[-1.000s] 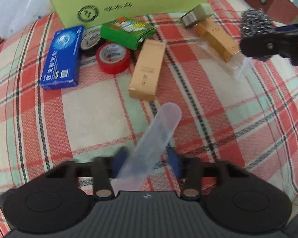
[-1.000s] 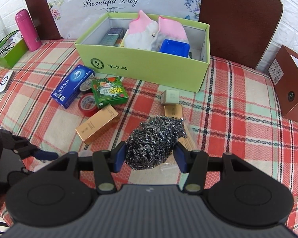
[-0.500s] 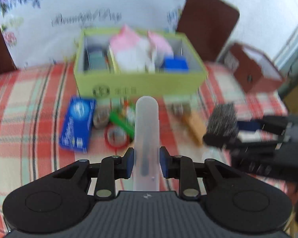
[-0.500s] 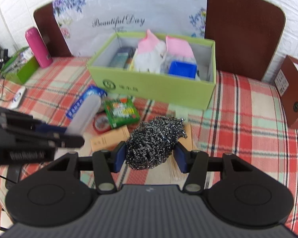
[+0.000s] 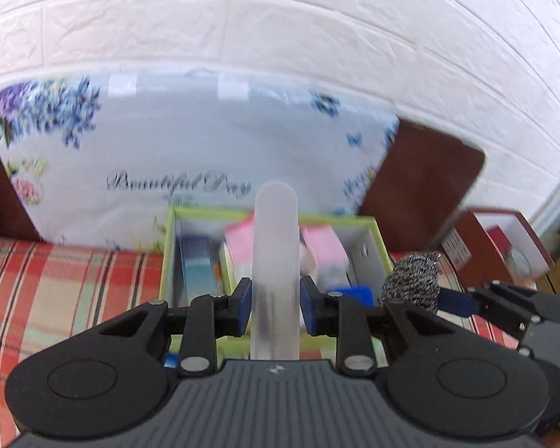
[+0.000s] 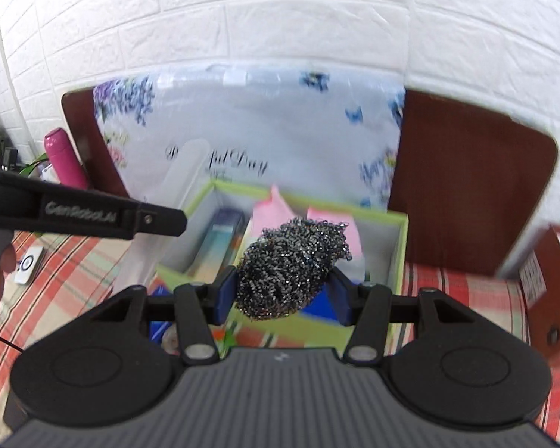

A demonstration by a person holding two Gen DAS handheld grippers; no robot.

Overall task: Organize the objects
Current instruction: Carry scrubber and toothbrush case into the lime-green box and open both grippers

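Two hand-held tongs hover above an open green box (image 5: 378, 239) on a plaid-covered tabletop (image 5: 56, 283), each clamped on a load. The left tongs (image 5: 274, 308) grip a frosted plastic tube (image 5: 275, 246) that stands upright between the blue pads and hides the middle of the box; the tube's lower end is cut off behind the tool body. The right tongs (image 6: 283, 294) squeeze a steel wool scourer (image 6: 291, 261), which masks much of the box interior (image 6: 380, 246). Pink items (image 6: 276, 209) and a bluish carton (image 6: 220, 235) inside are blurred. Only the right view shows a pink flask (image 6: 64, 160) and a white device (image 6: 28, 264) at far left; only the left view shows the brown open box (image 5: 504, 246) with contents too indistinct to name.
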